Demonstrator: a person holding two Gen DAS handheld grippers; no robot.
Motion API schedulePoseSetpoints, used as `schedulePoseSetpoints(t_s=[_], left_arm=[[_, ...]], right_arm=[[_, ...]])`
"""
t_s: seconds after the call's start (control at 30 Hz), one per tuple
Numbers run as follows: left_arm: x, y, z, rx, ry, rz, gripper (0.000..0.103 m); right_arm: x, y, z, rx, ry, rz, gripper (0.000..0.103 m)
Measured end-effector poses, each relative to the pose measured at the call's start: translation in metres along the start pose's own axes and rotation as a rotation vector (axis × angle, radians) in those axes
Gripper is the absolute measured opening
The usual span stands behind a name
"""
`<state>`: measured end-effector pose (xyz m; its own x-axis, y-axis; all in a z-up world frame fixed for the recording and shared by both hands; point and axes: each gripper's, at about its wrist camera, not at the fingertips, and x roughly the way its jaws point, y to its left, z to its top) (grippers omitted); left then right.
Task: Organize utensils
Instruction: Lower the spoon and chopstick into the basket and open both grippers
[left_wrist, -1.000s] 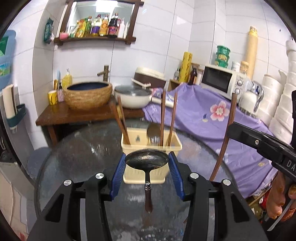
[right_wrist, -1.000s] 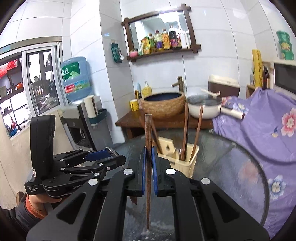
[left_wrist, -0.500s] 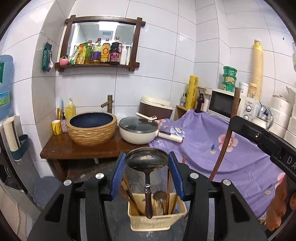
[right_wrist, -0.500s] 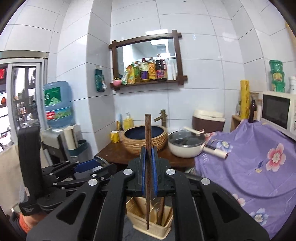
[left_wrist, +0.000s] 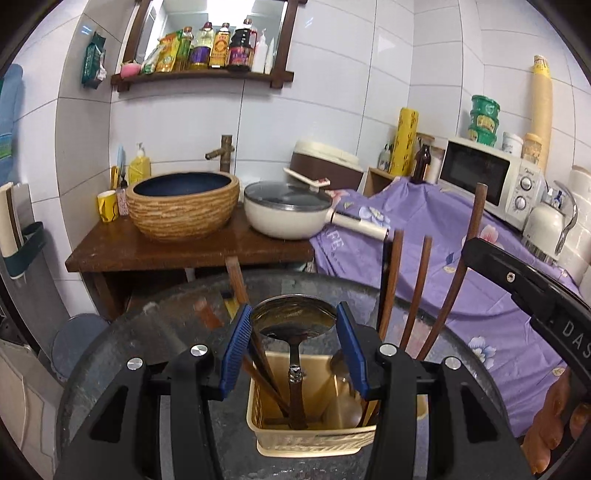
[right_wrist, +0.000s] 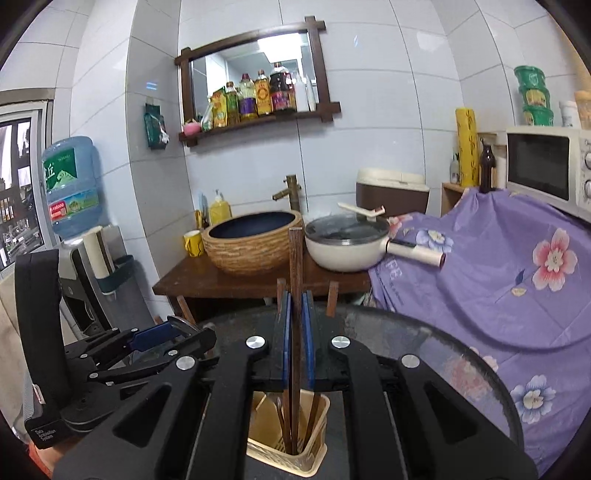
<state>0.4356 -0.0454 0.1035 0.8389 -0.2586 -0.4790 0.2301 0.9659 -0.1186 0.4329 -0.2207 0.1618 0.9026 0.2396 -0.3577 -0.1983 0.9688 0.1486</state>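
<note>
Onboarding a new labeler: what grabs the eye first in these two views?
The left hand-held gripper holds a metal ladle by its bowl, handle down in the cream utensil basket on the glass table. The right hand-held gripper clamps a wooden chopstick upright over that basket. A purple floral cloth fills the right side.

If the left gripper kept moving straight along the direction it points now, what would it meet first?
Probably the yellow utensil basket directly below: the left gripper holds the ladle with its handle already inside. Depth is unclear, so the basket floor or rim is likeliest.
</note>
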Motion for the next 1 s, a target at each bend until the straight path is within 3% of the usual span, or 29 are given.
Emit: schedulePoseSetpoints(t_s=[0.2,0.43,0.47,0.53,0.57,0.7,0.77,0.93,1.0], left_arm=[[0.015,0.003,-0.022,-0.001,0.05,-0.012,0.046],[0.021,-0.001,-0.03,-0.003,0.076,-0.024,0.046],[0.02,-0.001,-0.03,-0.008,0.074,-0.027,0.047],[0.012,-0.001,-0.028,-0.007,0.053,-0.031,0.051],[0.006,-0.002,-0.027,-0.002,0.039,-0.032,0.059],[-0.023,-0.003,-0.027,0.008,-0.03,-0.029,0.07],[-0.045,-0.001,-0.034,0.011,-0.077,-0.007,0.083],[-0.09,0.009,-0.063,-0.008,-0.13,0.004,0.097],[-0.109,0.011,-0.083,-0.008,-0.156,0.033,0.097]], right_arm=[[0.006,0.003,-0.024,-0.016,0.011,-0.003,0.007],[0.005,0.007,-0.025,-0.046,0.002,0.008,0.008],[0.004,0.007,-0.025,-0.05,-0.003,0.001,0.013],[-0.002,0.003,-0.025,-0.023,-0.023,0.0,0.042],[-0.005,0.0,-0.025,-0.004,-0.035,0.002,0.06],[-0.022,-0.007,-0.024,0.006,-0.045,-0.013,0.06],[-0.034,-0.01,-0.029,0.015,-0.045,-0.016,0.062],[-0.072,-0.015,-0.064,0.032,-0.026,-0.012,0.081],[-0.092,-0.014,-0.086,0.037,-0.022,-0.015,0.085]])
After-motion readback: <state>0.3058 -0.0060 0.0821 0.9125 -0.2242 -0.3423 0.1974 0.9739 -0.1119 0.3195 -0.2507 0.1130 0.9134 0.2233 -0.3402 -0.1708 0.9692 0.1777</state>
